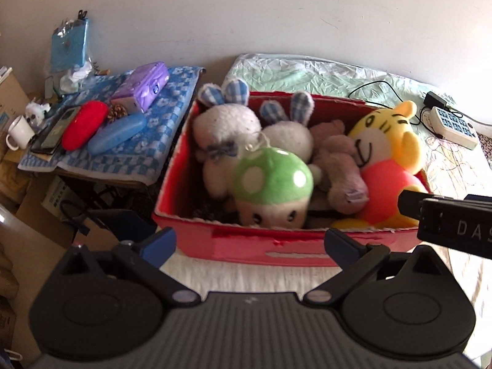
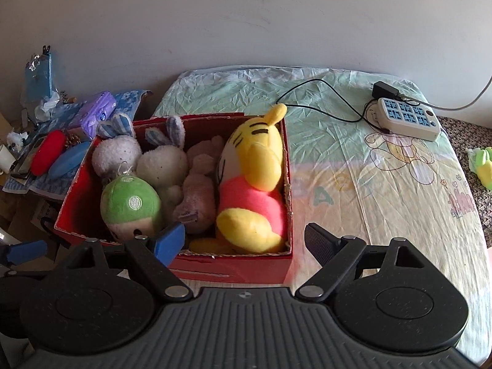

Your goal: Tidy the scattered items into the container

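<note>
Left gripper (image 1: 250,240) spread wide, nothing between the fingers, hanging just in front of the red box (image 1: 246,249). Right gripper (image 2: 244,243) same deal: fingers apart, empty, parked at the near right corner of the box.

Box sitting on the bed (image 2: 384,190), packed already: yellow tiger plush (image 2: 255,184) jammed along the right wall, green mushroom plush (image 2: 129,206) near the front, two white bunnies (image 2: 160,166) behind, a greyish bear (image 2: 196,193) squeezed in the middle. Looks basically done for the toys, judging from what's lying around. Only obvious straggler: a small green-yellow thing (image 2: 482,166) way off at the right edge of the bed, too small to identify.

Stuff that could go sideways from here:

- Tiger's ear poking above the rim. Any more stuffing on top and probably spilling out, since zero spare room on that side.
- Box walls look like thin, torn cardboard. Bumping a corner with a finger could shove the whole thing across the sheet or crumple the edge.
- Power strip (image 2: 409,120) and black cable (image 2: 310,98) lying between the box and the far side of the bed. Reaching across for the straggler risks snagging that cord.
- Side bench (image 1: 123,141) on the left full of cases and a phone, so easy to mistake those for task items.
</note>
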`<move>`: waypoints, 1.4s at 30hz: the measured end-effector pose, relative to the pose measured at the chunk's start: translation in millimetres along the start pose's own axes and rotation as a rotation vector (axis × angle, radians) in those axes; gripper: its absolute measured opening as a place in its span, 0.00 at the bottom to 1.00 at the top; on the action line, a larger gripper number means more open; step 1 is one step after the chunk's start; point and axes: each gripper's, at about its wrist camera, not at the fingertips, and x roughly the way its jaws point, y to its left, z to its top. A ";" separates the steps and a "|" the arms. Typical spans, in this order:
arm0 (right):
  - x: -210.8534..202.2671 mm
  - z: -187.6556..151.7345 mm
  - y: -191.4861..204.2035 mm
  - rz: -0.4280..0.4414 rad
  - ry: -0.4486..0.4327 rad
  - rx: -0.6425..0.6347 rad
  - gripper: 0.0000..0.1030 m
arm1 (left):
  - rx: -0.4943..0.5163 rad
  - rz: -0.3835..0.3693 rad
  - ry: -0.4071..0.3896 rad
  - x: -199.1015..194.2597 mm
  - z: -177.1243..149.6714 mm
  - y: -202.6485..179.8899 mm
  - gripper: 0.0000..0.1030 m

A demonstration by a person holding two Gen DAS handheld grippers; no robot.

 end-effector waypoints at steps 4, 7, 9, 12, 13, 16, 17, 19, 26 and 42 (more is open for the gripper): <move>3.9 4.2 15.6 -0.023 -0.024 0.010 0.85 | 0.020 -0.014 -0.020 7.8 7.0 15.2 0.99; 8.2 7.3 22.7 -0.057 -0.037 0.028 0.85 | 0.019 -0.029 -0.016 13.4 12.9 25.2 0.99; 10.5 8.7 27.6 -0.073 -0.034 0.034 0.85 | 0.032 -0.045 -0.017 15.5 16.4 29.9 0.99; 13.2 11.0 35.0 -0.091 -0.044 0.039 0.85 | 0.056 -0.047 -0.031 18.9 20.8 33.1 0.99; 13.7 11.8 36.5 -0.089 -0.049 0.046 0.84 | 0.059 -0.052 -0.032 20.3 22.6 34.7 0.99; 15.4 13.4 41.1 -0.081 -0.052 0.066 0.84 | 0.051 -0.057 -0.032 23.3 28.7 41.6 0.99; 16.7 14.0 43.3 -0.086 -0.048 0.061 0.84 | 0.045 -0.057 -0.034 23.7 30.4 43.9 0.99; 19.2 15.9 47.7 -0.092 -0.044 0.044 0.84 | 0.041 -0.060 -0.038 24.4 34.1 47.2 0.99; 23.9 28.0 55.5 -0.075 -0.049 0.020 0.84 | 0.038 -0.039 -0.057 26.2 42.9 50.6 0.99; 20.3 21.1 43.0 -0.059 -0.059 0.093 0.78 | 0.008 -0.046 -0.036 29.7 37.0 49.1 0.99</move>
